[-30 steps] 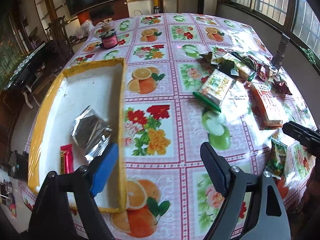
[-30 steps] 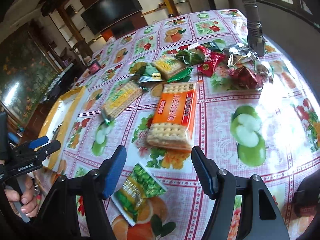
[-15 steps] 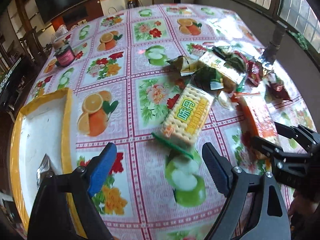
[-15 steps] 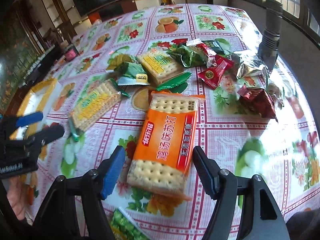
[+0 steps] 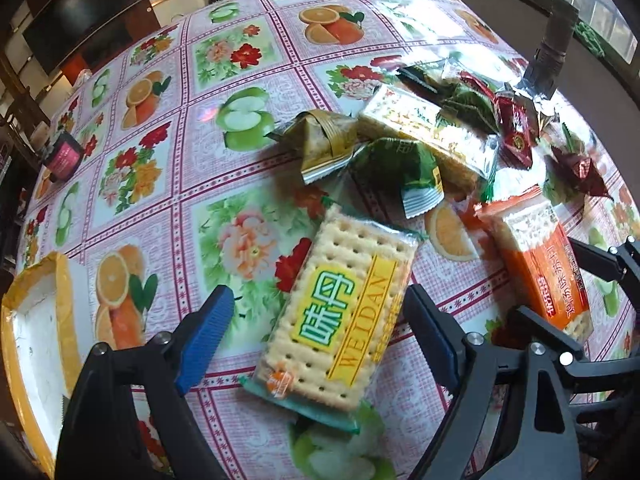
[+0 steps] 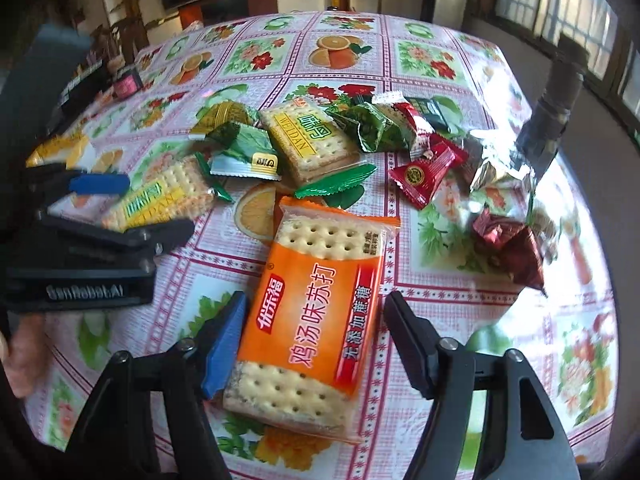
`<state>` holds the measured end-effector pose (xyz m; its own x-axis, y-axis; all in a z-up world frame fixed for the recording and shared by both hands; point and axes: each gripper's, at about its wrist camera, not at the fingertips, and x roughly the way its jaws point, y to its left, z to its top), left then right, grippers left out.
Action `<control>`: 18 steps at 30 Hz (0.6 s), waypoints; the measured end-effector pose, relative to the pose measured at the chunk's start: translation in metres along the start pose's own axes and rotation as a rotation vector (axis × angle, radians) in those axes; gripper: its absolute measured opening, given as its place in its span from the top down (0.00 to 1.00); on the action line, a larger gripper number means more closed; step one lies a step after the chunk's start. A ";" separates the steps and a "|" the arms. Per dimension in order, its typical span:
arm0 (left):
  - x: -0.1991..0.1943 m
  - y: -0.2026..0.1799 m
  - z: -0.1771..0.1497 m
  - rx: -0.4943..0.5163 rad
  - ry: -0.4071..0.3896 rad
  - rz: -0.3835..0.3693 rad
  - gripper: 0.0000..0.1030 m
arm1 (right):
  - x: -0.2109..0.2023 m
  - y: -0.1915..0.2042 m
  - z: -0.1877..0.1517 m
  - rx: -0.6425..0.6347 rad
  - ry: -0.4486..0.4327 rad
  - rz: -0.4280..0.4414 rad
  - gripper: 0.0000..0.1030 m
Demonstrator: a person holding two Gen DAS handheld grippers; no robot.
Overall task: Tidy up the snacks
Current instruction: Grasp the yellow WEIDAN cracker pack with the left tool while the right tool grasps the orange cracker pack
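Two cracker packs lying flat on the tabletop (image 5: 248, 80), each framed by a spread, empty tool.

Yellow-label cracker pack (image 5: 340, 316) set between the fingers of the left tool (image 5: 316, 340), near end reaching past the fingertips, neither pad touching it as far as can be told. Orange cracker pack (image 6: 316, 312) lying lengthwise inside the parted right tool (image 6: 312, 340), blue pad (image 6: 222, 344) just beside or touching its left edge, black pad apart from its right edge. Beyond both, a loose heap: second yellow cracker pack (image 6: 308, 142), green packets (image 6: 244, 152), red packet (image 6: 426, 172), dark red foil wrapper (image 6: 516, 248), silver foil wrapper (image 6: 500, 172). White tray with yellow rim (image 5: 36, 336) at the left tabletop edge, well apart from the heap. Small pink-labelled jar (image 5: 64, 156) far off to the left.
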<state>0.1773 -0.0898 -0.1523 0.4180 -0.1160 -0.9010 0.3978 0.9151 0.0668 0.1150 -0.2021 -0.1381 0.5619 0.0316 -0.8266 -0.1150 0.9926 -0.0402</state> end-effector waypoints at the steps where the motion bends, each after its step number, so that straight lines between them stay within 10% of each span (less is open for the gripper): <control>1: -0.002 0.001 0.000 -0.008 -0.007 -0.027 0.33 | 0.000 -0.002 0.000 0.002 -0.002 0.000 0.47; 4: -0.007 -0.002 -0.004 0.001 -0.016 -0.036 0.53 | -0.003 -0.005 -0.003 -0.014 -0.011 -0.016 0.48; 18: -0.087 0.014 -0.057 -0.122 -0.125 0.055 0.53 | -0.063 -0.026 -0.022 0.125 -0.146 0.226 0.48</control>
<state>0.1000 -0.0444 -0.0978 0.5377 -0.1042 -0.8367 0.2725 0.9606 0.0555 0.0645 -0.2328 -0.0970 0.6468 0.2609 -0.7166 -0.1541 0.9650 0.2122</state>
